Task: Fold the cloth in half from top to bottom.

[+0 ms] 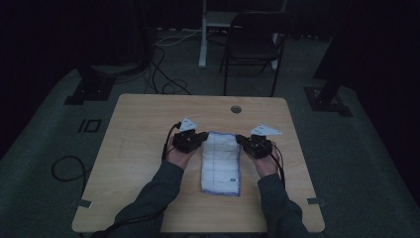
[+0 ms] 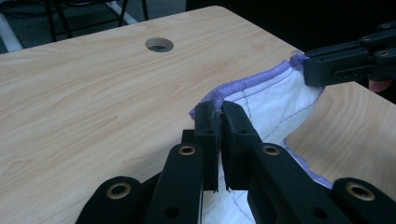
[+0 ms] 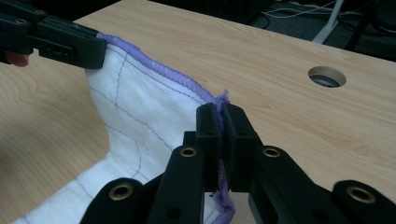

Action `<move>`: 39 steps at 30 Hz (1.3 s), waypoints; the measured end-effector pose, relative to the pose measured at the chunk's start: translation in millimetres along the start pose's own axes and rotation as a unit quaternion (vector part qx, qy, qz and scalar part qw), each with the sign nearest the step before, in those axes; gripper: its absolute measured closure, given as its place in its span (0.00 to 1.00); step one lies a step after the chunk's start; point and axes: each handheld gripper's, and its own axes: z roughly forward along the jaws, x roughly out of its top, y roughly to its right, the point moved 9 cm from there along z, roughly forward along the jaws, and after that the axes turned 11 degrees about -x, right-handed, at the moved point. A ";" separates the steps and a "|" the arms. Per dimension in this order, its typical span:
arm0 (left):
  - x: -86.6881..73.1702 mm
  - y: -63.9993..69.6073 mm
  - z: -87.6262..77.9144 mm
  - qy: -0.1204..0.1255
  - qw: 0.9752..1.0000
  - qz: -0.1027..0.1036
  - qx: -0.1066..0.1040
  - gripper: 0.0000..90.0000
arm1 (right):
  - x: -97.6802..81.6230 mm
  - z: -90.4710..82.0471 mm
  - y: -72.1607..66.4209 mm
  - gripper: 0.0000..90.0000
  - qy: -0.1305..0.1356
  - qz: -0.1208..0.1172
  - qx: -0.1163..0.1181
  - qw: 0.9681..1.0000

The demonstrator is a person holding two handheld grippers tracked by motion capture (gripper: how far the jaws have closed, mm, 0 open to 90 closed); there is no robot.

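A cloth [image 1: 221, 162] lay on the table [image 1: 138, 148], near its middle. The left hand-held gripper [image 1: 204, 136] sat at its far left corner, the right hand-held gripper [image 1: 239, 139] at its far right corner. A chair [image 1: 253, 42] stood on the floor beyond the table's far edge.

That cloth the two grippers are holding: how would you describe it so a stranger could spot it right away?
Start at the light wooden table; near its middle, between the person's two hands, lies a white cloth. It is a long rectangle with thin stitched grid lines and a purple hem. Its far corners are pinched by the left gripper and the right gripper, lifting that edge.
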 end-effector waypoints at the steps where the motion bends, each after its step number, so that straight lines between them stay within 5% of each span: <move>1: -0.9 1.4 -0.8 0.001 1.000 0.000 -0.001 0.96 | -0.9 -1.2 -0.9 0.97 0.000 0.000 -0.001 1.000; 39: -28.6 30.9 -20.9 0.011 1.000 0.004 -0.025 0.96 | -25.6 -33.9 -23.4 0.97 0.012 0.003 0.023 1.000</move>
